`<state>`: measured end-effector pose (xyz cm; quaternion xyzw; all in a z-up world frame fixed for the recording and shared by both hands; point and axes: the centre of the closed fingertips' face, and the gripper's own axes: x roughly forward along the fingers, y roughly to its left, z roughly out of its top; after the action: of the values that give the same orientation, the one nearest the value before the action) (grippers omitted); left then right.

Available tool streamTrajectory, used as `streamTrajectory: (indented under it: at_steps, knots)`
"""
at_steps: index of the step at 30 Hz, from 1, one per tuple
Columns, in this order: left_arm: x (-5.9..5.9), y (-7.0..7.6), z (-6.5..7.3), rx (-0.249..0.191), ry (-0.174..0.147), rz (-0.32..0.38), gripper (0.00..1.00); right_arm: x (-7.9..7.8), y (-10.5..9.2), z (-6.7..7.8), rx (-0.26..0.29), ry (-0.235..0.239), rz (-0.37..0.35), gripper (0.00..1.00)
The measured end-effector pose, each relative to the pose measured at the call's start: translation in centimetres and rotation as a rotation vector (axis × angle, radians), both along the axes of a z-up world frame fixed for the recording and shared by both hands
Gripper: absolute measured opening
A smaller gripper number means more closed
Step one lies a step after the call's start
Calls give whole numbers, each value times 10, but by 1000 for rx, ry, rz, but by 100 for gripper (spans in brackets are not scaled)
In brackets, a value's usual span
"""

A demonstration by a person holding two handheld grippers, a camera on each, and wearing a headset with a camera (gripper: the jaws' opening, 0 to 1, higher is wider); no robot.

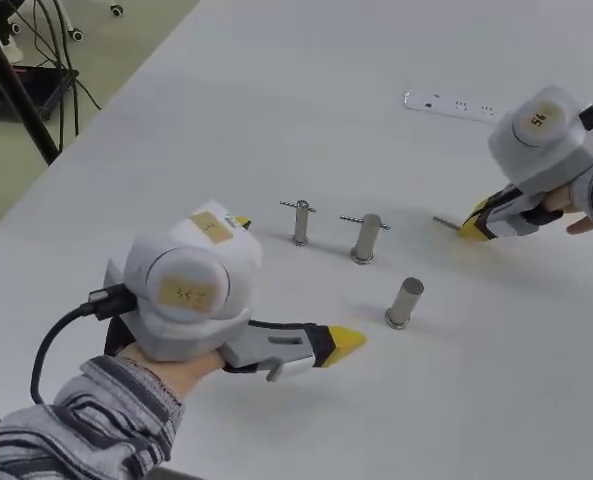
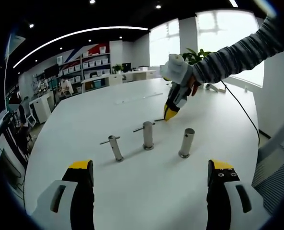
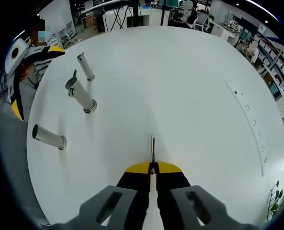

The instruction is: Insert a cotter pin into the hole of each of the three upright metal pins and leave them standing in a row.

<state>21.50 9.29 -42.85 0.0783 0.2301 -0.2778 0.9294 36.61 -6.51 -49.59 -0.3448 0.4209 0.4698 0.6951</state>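
Upright, well in from the edges of the surface (image 1: 276, 110), stand a far pin (image 1: 301, 222) and a middle pin (image 1: 365, 238), each crossed by cotters (image 1: 296, 206), and a bare near pin (image 1: 405, 302). Beside them the right tongs (image 3: 152, 167) pinch a loose cotter (image 3: 152, 146) low over the surface; the left tongs (image 2: 150, 167) gape wide, holding nothing

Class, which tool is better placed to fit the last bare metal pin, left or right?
Right: the right tool is shut on a cotter pin, while the left tool is open and empty.
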Motion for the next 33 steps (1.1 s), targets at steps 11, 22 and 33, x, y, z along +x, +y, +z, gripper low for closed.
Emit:
streamTrajectory:
  at_steps: [11,22,33]
  knots:
    - [-2,-7,1,18,-13,-29,96,-15,4,13,40,-56,41,0]
    - [-2,-22,5,-21,6,-57,90,-57,17,38,139,-91,112,0]
    - [-3,-41,16,-53,18,-94,77,-104,26,61,202,-187,252,0]
